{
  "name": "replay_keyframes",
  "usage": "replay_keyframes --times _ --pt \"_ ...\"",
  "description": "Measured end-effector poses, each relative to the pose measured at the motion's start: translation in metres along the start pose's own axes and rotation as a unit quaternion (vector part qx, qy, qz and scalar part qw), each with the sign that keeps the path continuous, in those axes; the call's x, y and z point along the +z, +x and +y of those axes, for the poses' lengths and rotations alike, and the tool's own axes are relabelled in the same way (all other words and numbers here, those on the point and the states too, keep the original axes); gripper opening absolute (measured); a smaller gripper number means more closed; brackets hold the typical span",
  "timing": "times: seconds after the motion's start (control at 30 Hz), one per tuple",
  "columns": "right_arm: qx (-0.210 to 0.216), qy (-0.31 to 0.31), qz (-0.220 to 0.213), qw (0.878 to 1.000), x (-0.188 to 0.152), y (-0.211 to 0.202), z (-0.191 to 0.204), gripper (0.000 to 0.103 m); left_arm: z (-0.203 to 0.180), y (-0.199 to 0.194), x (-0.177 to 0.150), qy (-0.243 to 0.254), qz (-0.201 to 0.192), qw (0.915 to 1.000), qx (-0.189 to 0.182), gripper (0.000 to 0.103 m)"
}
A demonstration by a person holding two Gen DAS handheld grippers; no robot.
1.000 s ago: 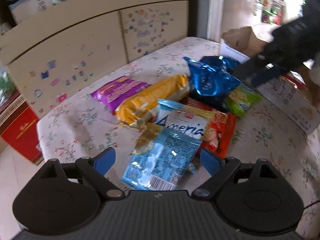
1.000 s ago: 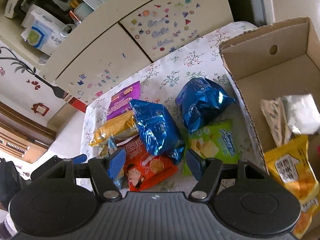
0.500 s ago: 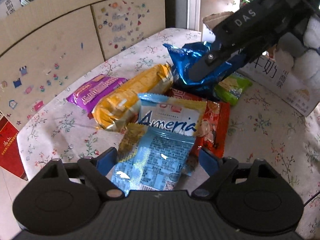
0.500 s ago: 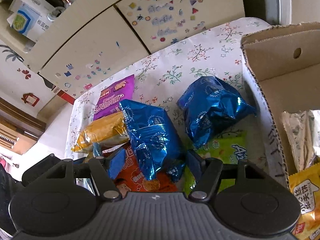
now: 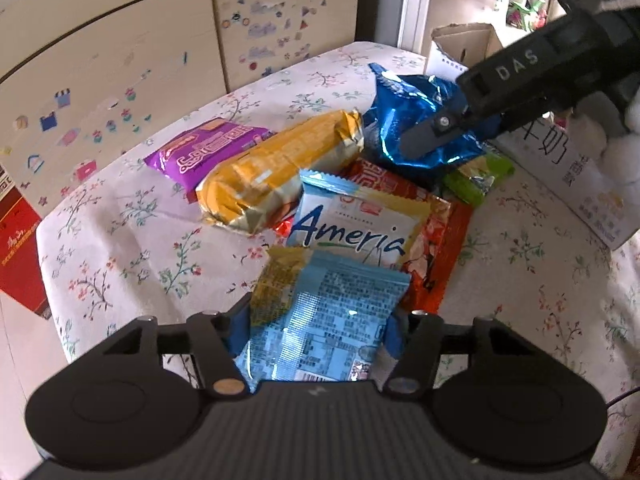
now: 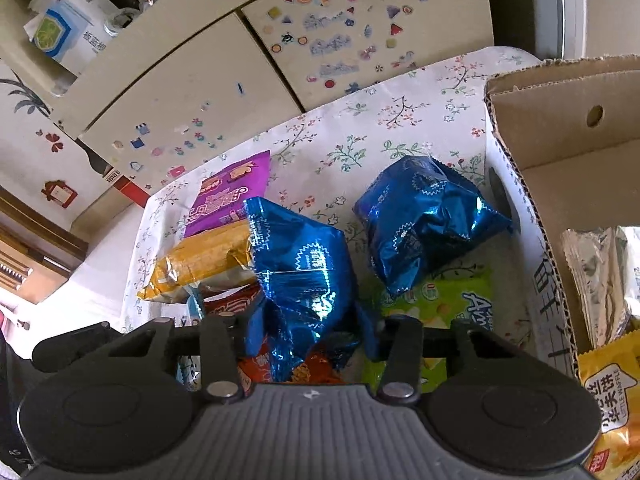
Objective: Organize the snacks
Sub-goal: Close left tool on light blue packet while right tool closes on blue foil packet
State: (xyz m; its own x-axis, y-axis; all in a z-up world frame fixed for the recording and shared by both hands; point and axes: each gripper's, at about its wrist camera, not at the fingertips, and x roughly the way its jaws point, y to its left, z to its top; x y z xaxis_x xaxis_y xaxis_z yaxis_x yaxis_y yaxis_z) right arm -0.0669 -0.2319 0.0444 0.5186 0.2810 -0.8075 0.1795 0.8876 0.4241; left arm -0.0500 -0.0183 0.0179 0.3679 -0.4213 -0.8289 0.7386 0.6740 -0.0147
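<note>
Left wrist view: left gripper (image 5: 316,330) jaws closing, pads against both edges of the light blue packet (image 5: 320,320) lying on the floral surface (image 5: 120,248). "Ameria" pack (image 5: 356,220) and red pack (image 5: 440,240) just ahead of it, yellow pack (image 5: 276,172) and purple pack (image 5: 208,152) ahead-left. Right wrist view: right gripper (image 6: 308,340) jaws closing on the shiny blue bag (image 6: 304,280), pads touching its sides. Second blue bag (image 6: 424,220) ahead-right over the green pack (image 6: 440,304); cardboard box (image 6: 560,140) far right holds a silver pack (image 6: 600,280) and a yellow waffle pack (image 6: 612,400).
</note>
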Motion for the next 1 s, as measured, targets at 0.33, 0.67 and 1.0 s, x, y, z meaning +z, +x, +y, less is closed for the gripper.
replay_keyframes --times 0.33,0.67,1.0 --pt "0.023 0.003 -0.006 1.0 -0.005 -0.014 0.002 0.047 0.002 -0.028 0.002 -0.054 -0.031 0.9981 -0.005 0.06" --pt "0.041 0.009 -0.021 0.999 -0.007 -0.03 0.001 0.047 -0.002 -0.037 0.007 -0.094 -0.052 0.9942 -0.003 0.06" --pt "0.041 0.011 -0.023 0.999 -0.011 -0.036 -0.001 0.047 -0.009 -0.029 0.002 -0.1 -0.034 0.9944 0.011 0.061"
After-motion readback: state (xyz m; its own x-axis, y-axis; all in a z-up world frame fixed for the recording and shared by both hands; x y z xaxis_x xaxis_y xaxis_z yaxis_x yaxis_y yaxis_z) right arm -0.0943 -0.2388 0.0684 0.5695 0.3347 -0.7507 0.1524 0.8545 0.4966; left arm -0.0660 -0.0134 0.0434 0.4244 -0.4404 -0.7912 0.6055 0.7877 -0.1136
